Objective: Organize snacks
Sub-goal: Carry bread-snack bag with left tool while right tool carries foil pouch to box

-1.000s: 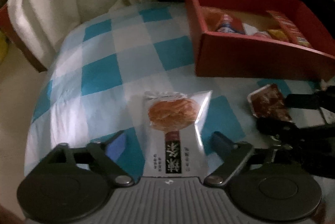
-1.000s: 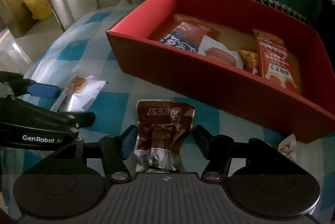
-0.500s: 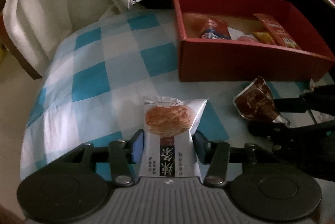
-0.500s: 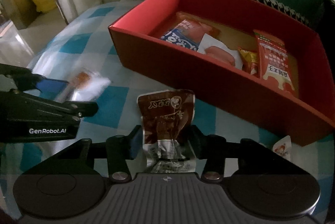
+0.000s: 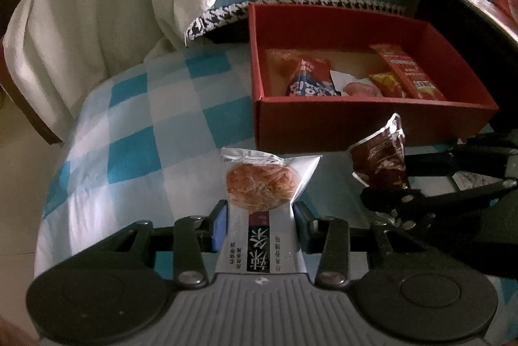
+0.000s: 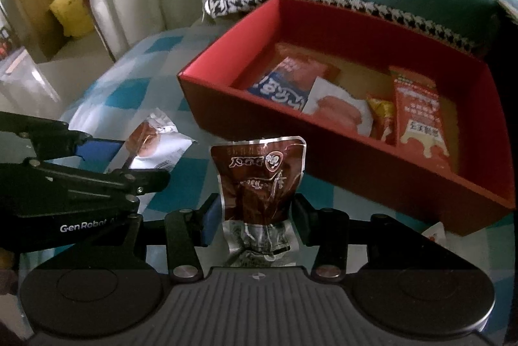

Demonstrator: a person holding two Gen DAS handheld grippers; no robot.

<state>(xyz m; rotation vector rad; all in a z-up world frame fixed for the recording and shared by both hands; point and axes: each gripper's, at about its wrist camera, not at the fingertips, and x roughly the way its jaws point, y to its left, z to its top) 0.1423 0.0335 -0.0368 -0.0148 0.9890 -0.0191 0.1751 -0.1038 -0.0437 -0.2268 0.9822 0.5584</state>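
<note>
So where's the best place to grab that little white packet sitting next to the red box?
Probably by the small white packet's free near edge, coming from the front right. The red box wall stands just behind it, blocking that side, and it looks thin and flat on the checked cloth. Both grippers already hold snacks, so one must unload first.

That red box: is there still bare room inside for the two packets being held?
Yes. The red box shows bare floor along its back wall, behind the blue-and-red packet and white packet, and in its left end. The right half is crowded: a yellow packet sits against the tall red packet. The checked cloth left of the box is also bare.
</note>
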